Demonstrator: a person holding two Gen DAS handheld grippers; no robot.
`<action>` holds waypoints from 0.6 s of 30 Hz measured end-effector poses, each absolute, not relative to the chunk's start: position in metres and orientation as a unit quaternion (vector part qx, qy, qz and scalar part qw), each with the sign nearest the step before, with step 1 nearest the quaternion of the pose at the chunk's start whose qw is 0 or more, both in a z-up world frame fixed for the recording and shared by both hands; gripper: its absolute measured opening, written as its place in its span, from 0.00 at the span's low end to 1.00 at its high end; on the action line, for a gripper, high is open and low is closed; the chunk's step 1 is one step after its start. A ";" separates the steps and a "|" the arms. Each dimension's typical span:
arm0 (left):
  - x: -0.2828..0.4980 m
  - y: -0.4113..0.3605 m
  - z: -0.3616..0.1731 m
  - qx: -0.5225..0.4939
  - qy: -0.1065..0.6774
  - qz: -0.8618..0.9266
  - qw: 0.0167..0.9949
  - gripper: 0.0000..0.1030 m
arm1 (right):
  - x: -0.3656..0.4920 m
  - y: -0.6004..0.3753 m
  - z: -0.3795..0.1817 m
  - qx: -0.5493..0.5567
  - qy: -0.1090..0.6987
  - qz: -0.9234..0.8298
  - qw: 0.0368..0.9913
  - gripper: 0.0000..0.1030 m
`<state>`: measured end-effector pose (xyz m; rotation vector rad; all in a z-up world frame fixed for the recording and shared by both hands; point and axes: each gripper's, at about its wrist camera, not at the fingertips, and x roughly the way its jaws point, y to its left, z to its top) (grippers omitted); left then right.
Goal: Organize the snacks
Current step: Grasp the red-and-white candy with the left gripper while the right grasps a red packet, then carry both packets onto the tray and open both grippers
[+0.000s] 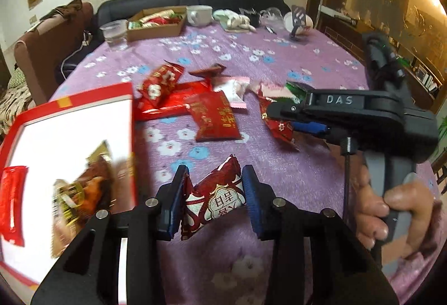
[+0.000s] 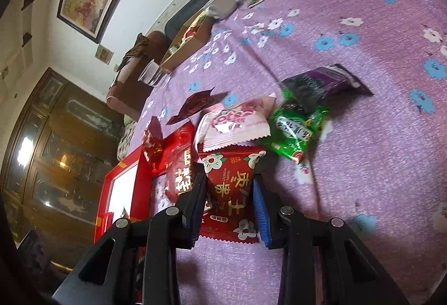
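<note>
Dark red-and-white crinkle-edged snack packet (image 1: pixel 215 199) sits between the blue-padded fingers of the left gripper (image 1: pixel 213 193), both pads pressed on its sides, so clamped, held above the purple flower-print tablecloth (image 1: pixel 293 59). Just left of it is the red-rimmed white-bottomed box (image 1: pixel 75 120) with a brown-gold packet (image 1: pixel 81 193) and a red packet (image 1: pixel 12 201) inside (blurry, details unreadable). In the right wrist view a bright red flat packet with white flowers and gold lettering (image 2: pixel 230 193) lies lengthwise between the fingers of the right gripper (image 2: pixel 229 207); pads sit right against its edges, jaws narrow, looks gripped, packet apparently flat on the cloth. Touching its far end: pink-white sawtooth-edged packet (image 2: pixel 234 123); to the right a green shiny packet (image 2: pixel 296 131), partly under a dark purple-black packet (image 2: pixel 321 84). Left of it, a red packet with gold characters (image 2: pixel 178 165) and a small crumpled dark red wrapper (image 2: pixel 152 143). At the far table edge: brown cardboard tray with snacks (image 1: pixel 156 23), clear plastic cup (image 1: pixel 114 34), white mug (image 1: pixel 199 14). Person's right hand (image 1: pixel 391 210) grips the right gripper handle.
</note>
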<state>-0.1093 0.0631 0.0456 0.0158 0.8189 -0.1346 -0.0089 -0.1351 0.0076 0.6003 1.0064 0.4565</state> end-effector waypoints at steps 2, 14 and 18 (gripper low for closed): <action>-0.117 0.071 0.052 0.004 0.387 -0.060 0.920 0.36 | -0.010 -0.133 0.010 0.276 0.467 0.216 0.812 0.32; -0.133 0.142 0.061 -0.021 0.354 0.015 0.935 0.36 | -0.027 -0.108 0.026 0.251 0.434 0.264 0.824 0.32; -0.137 0.165 0.055 -0.036 0.358 0.038 0.932 0.36 | -0.036 -0.088 0.026 0.255 0.442 0.282 0.813 0.32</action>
